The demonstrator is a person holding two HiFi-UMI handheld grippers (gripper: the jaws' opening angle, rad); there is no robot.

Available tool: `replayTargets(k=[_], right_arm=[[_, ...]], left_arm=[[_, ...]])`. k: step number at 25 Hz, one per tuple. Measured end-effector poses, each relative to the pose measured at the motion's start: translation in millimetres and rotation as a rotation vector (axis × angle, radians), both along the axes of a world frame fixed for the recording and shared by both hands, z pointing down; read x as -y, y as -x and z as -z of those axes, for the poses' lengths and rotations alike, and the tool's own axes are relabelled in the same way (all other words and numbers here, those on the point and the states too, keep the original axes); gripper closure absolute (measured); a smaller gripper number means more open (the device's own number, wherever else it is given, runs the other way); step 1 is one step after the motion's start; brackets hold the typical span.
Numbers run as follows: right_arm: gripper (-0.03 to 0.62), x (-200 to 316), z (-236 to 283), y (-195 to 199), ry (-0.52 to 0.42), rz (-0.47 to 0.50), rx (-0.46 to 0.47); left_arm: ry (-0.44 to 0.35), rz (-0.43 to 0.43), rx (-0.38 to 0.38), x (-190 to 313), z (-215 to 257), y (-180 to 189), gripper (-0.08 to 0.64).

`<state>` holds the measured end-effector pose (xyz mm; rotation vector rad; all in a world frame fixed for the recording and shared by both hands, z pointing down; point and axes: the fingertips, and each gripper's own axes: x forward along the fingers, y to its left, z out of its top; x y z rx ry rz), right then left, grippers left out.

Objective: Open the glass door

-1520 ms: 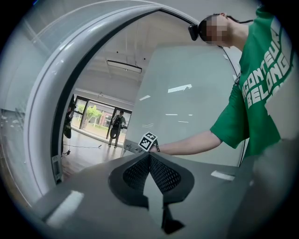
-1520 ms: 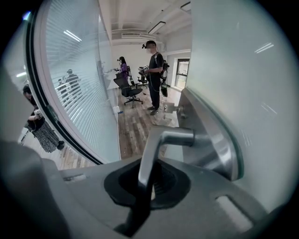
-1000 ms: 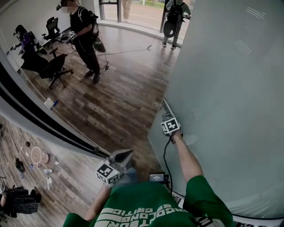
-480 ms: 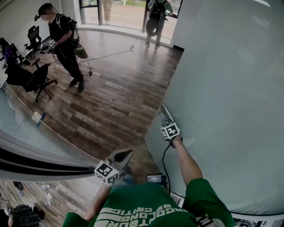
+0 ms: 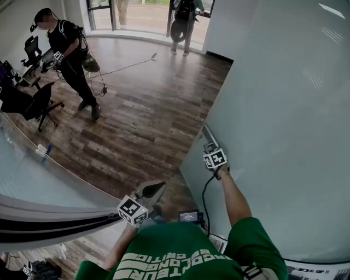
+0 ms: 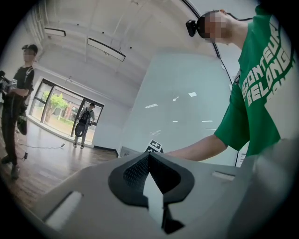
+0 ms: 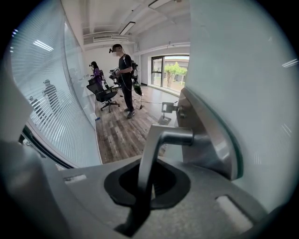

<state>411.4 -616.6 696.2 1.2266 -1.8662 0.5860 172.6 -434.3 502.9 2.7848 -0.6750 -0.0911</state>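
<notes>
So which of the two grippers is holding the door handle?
The right gripper: its fingers are shut on the metal door handle. The left gripper is shut on nothing, held clear of the handle.

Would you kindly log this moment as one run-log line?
right gripper: shut on door handle | left gripper: shut, empty | glass door: swung open

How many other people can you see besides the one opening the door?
3: one in black at left, one with a backpack by the far windows, one in purple by the chairs. More may be hidden.
</notes>
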Motion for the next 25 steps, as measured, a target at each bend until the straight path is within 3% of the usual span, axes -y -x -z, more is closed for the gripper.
replayTargets(k=[12, 25], right_arm=[[0.598, 24, 2, -61, -0.001, -0.090, 0.003], [0.598, 42, 3, -133, 0.002, -0.184, 0.007]], left_arm=[[0.018, -0.040, 0.021, 19, -5, -30, 0.543], [0.011, -0.082, 0.010, 49, 5, -107, 0.543]])
